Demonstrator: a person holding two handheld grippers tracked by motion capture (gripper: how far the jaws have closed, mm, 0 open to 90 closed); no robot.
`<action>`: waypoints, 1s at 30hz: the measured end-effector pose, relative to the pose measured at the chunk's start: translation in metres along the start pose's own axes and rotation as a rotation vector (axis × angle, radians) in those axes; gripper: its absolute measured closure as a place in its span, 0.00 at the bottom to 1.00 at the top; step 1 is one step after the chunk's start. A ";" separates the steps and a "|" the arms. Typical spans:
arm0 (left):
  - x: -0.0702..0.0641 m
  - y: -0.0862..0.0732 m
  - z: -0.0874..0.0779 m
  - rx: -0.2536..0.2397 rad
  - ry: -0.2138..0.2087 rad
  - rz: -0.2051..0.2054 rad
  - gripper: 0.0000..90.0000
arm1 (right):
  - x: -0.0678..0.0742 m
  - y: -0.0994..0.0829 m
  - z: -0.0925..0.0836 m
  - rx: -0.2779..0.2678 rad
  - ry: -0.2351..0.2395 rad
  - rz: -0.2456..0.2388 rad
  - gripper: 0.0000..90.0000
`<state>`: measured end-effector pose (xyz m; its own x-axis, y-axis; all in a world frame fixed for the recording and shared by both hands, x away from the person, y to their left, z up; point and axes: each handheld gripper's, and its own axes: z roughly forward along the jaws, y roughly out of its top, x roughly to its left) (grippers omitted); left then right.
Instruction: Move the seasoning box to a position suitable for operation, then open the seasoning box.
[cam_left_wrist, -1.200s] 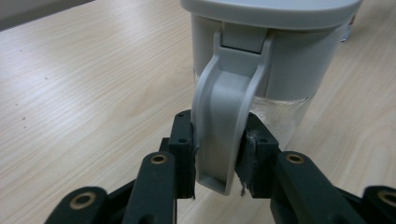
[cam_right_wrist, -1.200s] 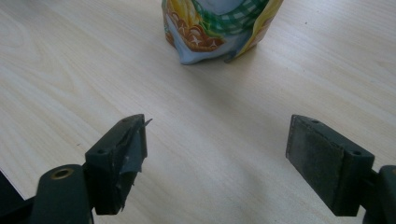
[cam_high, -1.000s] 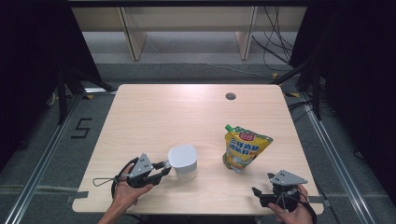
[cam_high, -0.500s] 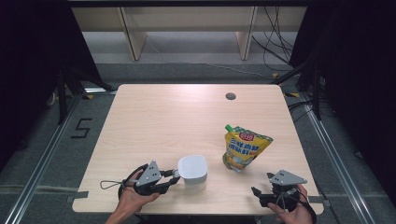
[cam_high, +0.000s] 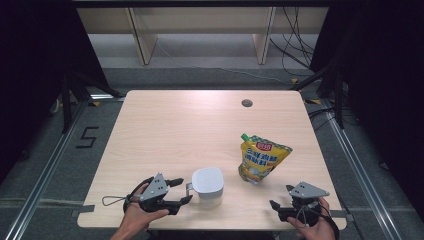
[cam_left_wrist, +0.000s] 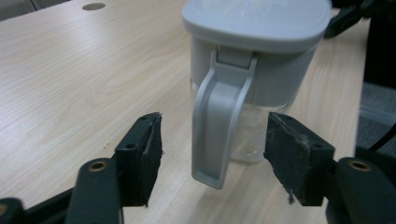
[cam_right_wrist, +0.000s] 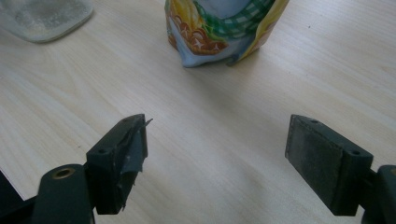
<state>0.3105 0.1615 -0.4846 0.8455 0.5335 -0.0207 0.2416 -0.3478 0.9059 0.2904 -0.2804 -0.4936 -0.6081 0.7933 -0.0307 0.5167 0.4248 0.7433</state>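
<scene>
Inspection from the remote station, view by view.

High view: the small clear jug with a pale grey lid and grey handle (cam_high: 207, 186) stands upright near the front edge of the light wooden table (cam_high: 190, 125), its handle turned toward my left gripper (cam_high: 181, 191), which lies level just beside it. The left jaws have just been opening and stand spread, the handle between them with no pad pressing on it. My right gripper (cam_high: 280, 204) rests at the front right corner, well apart from the jug. The yellow stand-up pouch with a green spout cap (cam_high: 260, 159) lies between jug and right gripper, its long axis running from the cap at far left to the base at near right. Its red logo and blue printed lines are too small for me to read.

Left gripper view: the jug's handle (cam_left_wrist: 215, 126) hangs vertical, midway between the two pads, clear of both. I judge the left hand to be the nearer one by far for any next move on the jug.

Right gripper view: jaws spread wide over bare wood; the pouch base (cam_right_wrist: 219, 32) lies ahead, untouched.
</scene>
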 end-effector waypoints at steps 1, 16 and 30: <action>-0.001 0.002 -0.002 0.003 -0.005 -0.028 0.38 | -0.001 0.000 0.000 0.003 -0.001 0.001 0.25; 0.008 0.027 -0.023 -0.018 0.037 -0.058 0.33 | 0.003 0.002 0.002 -0.001 0.018 -0.038 0.24; -0.001 0.047 -0.028 -0.013 0.107 -0.039 0.51 | 0.003 0.001 0.002 0.009 0.016 -0.017 0.24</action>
<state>0.3075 0.1666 -0.4299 0.7801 0.6256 -0.0111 0.2662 -0.3159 0.9107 0.2902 -0.2763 -0.4942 -0.6266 0.7787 -0.0322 0.5117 0.4422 0.7366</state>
